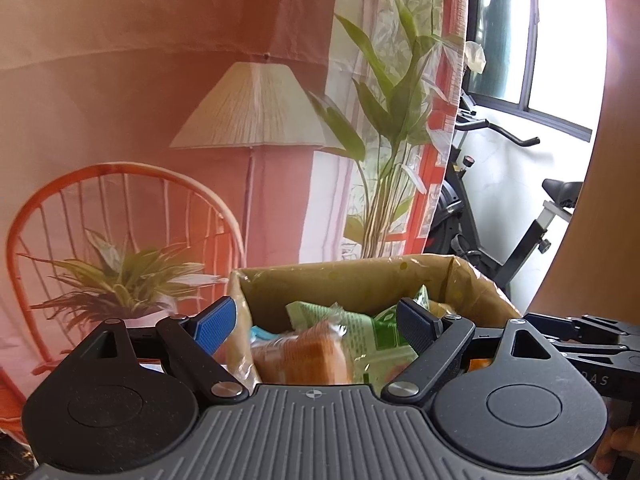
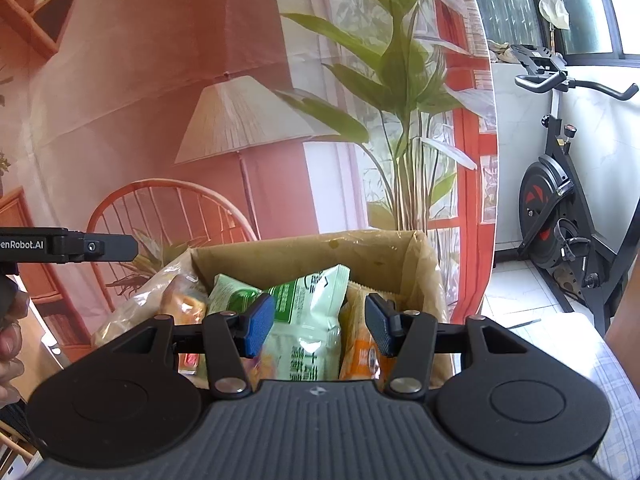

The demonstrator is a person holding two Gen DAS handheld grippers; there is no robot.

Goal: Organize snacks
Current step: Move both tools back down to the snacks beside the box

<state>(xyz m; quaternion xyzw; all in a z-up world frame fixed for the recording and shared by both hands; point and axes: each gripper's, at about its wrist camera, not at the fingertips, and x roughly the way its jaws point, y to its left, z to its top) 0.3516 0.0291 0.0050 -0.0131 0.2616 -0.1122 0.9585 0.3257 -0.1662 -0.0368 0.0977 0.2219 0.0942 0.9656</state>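
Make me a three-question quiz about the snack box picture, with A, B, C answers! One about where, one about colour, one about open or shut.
1. Where are the snack packets?
A. In the cardboard box
B. On the bike
C. Under the lamp

2. What colour is the big packet between the right gripper's fingers?
A. Purple
B. Green
C. Black

3. The left gripper is:
A. Shut on a packet
B. Open
C. Missing

Answers:
1 A: packets fill the cardboard box.
2 B: the green packet shows there.
3 B: the left gripper stands wide, holding nothing.
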